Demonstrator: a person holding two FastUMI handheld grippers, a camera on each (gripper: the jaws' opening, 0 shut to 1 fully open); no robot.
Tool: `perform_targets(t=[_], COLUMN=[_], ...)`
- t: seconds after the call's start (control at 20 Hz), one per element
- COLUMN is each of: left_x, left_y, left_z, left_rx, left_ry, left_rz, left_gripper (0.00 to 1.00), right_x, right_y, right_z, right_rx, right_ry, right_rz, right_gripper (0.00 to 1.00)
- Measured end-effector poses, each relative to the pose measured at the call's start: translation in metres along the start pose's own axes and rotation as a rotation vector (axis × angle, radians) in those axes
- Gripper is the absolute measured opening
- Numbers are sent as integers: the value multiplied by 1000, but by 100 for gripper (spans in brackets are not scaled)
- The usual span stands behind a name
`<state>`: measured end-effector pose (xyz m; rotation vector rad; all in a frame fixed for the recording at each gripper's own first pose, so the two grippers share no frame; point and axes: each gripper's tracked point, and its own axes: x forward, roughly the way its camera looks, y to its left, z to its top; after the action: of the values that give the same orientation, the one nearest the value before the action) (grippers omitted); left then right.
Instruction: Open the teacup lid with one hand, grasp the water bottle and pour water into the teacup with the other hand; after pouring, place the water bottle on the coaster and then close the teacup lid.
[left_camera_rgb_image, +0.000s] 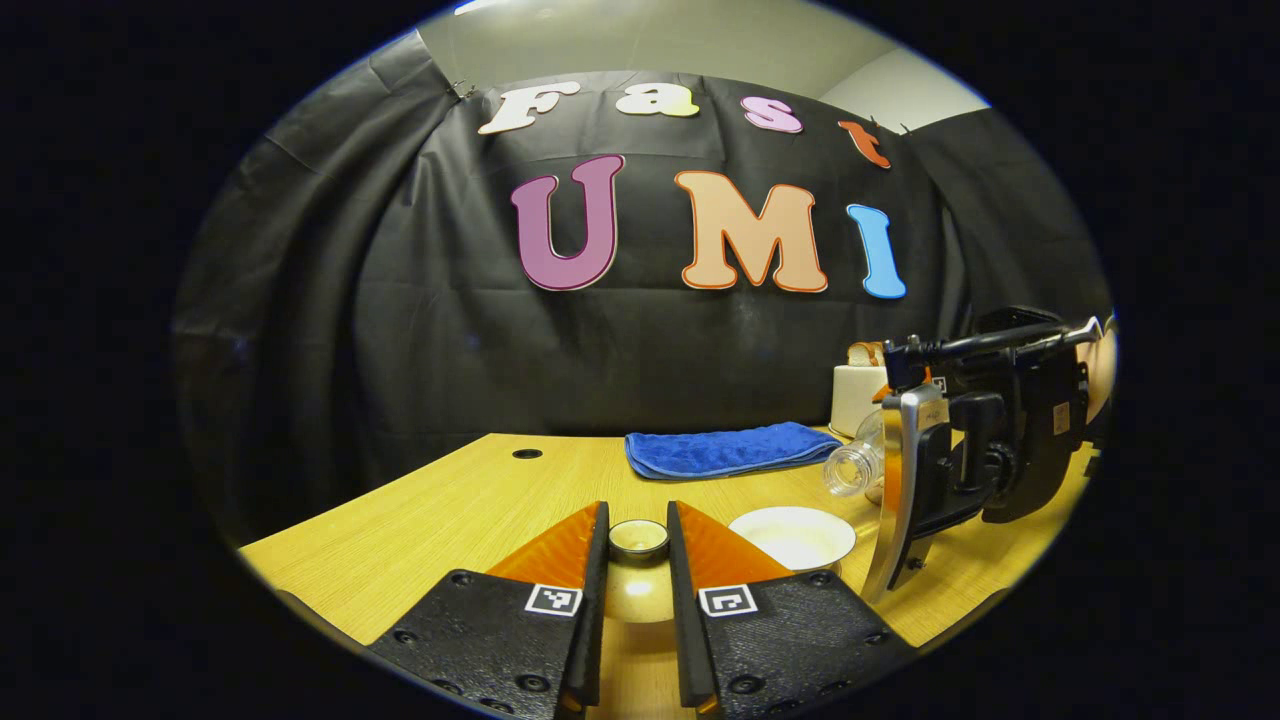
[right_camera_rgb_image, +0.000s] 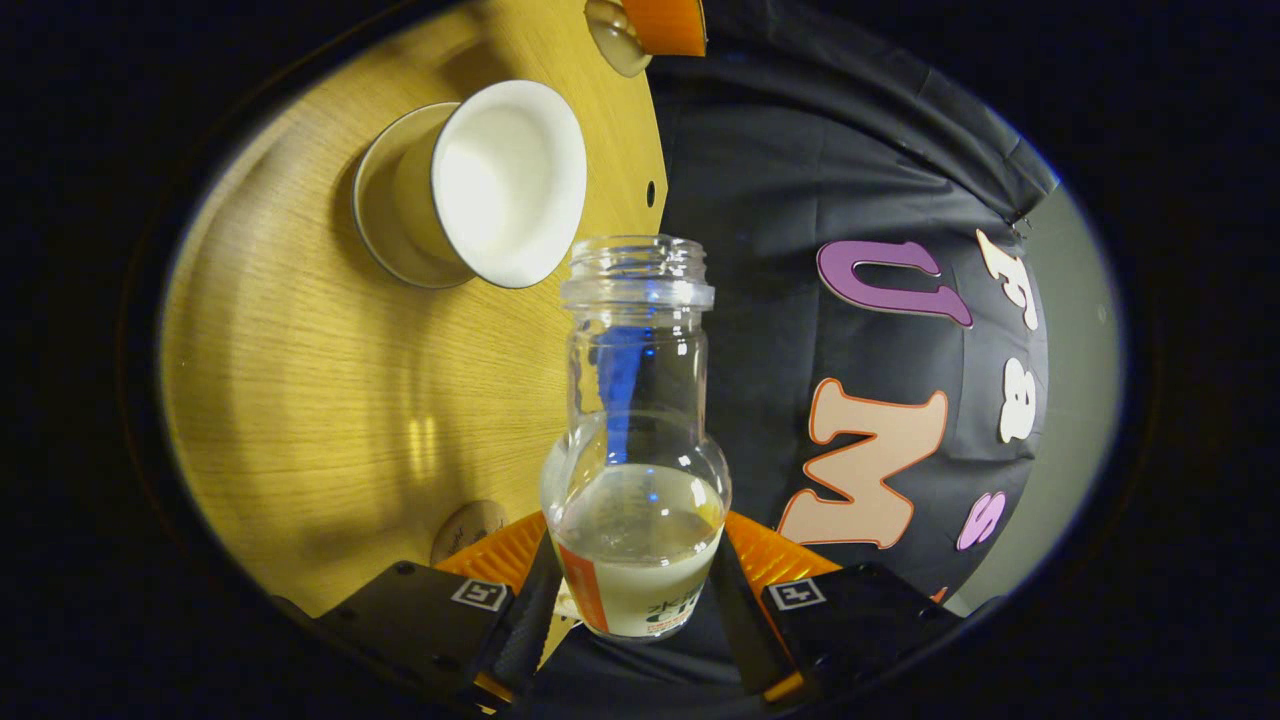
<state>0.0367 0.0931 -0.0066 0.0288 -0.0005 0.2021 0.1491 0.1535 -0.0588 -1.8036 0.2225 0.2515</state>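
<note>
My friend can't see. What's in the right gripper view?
The right tongs hold a clear water bottle, tipped sideways, a little water left in it. Its open mouth points near a white teacup with no lid, which stands on the wooden table.

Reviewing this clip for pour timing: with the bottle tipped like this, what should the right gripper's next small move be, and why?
Probably swing the mouth over the teacup and tilt a little further. The right gripper is shut on the water bottle, which lies tipped with its open mouth beside the cup, not over it; liquid sits in its lower part. The left gripper holds the lid clear.
</note>
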Motion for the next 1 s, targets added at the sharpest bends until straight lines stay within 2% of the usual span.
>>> perform_targets(t=[0.4, 0.6, 0.75, 1.0], left_x=[0, 0, 1, 0], left_y=[1, 1, 1, 2], left_z=[0, 0, 0, 0], left_rx=[-1, -1, -1, -1], left_ry=[1, 0, 1, 1], left_rz=[-1, 2, 4, 4], left_gripper=[28, 28, 28, 28], right_x=[-2, -5, -4, -9], right_y=[-13, -33, -35, -44], right_z=[6, 17, 17, 23], right_rx=[-127, -212, -210, -293], right_ry=[-27, -62, -60, -80], right_rz=[-58, -150, -159, -230], right_gripper=[80, 79, 79, 79])
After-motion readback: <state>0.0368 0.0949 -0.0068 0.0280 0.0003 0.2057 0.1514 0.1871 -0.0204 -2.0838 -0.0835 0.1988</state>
